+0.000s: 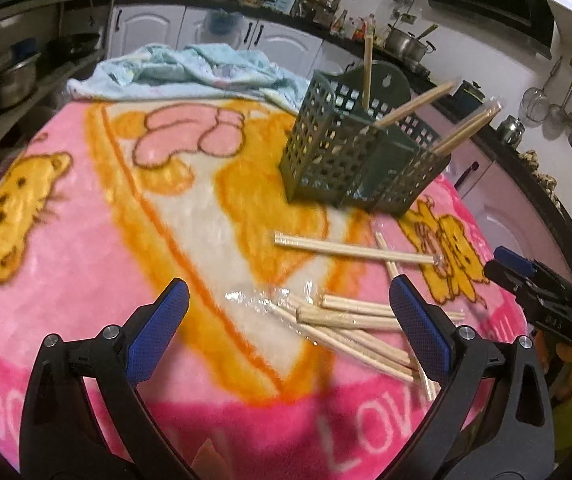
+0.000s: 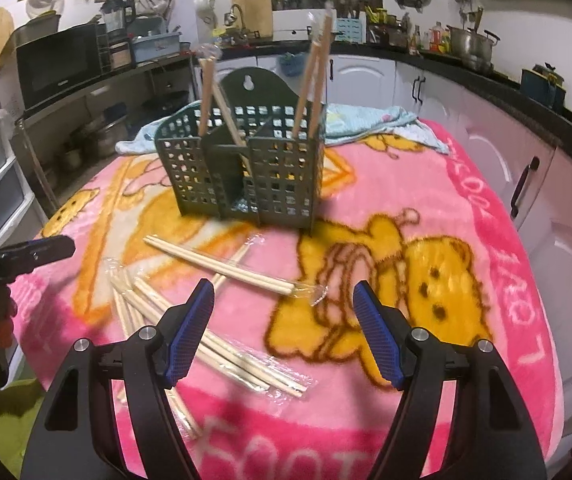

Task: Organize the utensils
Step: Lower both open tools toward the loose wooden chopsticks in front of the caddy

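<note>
A dark green slotted utensil holder (image 1: 350,160) (image 2: 245,168) stands upright on the pink blanket, with several wrapped chopstick pairs (image 1: 418,104) (image 2: 314,80) leaning in its compartments. More wrapped chopstick pairs lie loose on the blanket: one pair apart (image 1: 354,249) (image 2: 221,266) and a pile (image 1: 350,324) (image 2: 245,364). My left gripper (image 1: 288,296) is open and empty, just above the pile. My right gripper (image 2: 283,296) is open and empty, above the single pair's tip. The right gripper also shows at the right edge of the left wrist view (image 1: 526,276).
The pink cartoon blanket (image 1: 85,240) (image 2: 466,208) covers the table. A light blue towel (image 1: 189,68) (image 2: 370,120) is bunched at the far side behind the holder. Kitchen counters, cabinets, pots and hanging ladles surround the table.
</note>
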Motion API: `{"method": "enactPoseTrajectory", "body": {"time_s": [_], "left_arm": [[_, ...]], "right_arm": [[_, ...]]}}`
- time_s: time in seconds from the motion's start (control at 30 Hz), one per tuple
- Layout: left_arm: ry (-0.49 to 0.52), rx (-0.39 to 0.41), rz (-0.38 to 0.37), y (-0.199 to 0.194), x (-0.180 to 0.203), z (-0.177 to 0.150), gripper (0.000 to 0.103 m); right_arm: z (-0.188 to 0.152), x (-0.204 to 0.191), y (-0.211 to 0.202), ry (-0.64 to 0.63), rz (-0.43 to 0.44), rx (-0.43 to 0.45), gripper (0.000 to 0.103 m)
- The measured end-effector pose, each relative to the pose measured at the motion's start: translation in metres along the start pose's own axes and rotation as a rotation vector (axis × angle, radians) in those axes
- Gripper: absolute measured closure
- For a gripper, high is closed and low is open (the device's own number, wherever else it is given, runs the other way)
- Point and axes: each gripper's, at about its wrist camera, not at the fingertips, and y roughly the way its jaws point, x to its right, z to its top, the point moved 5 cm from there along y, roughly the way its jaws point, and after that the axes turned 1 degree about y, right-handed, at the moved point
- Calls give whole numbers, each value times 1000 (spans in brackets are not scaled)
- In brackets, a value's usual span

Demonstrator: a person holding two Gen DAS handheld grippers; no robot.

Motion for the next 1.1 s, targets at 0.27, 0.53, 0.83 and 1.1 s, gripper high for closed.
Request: {"method": "enactPoseTrajectory", "body": {"time_s": [0.27, 0.53, 0.83, 1.1], "left_arm": [[-14, -55, -23, 17, -2, -13, 15], [-86, -108, -62, 34, -11, -17, 38], [-156, -113, -52, 47, -26, -11, 60], [-165, -111, -37, 49, -33, -8, 78]], "right_arm": [[-5, 10, 16, 15, -13, -26, 34], [-7, 17, 31, 36, -14, -55, 34], [-5, 29, 54, 96, 21, -114, 44], [-9, 35, 77, 174, 122, -179, 59]]}}
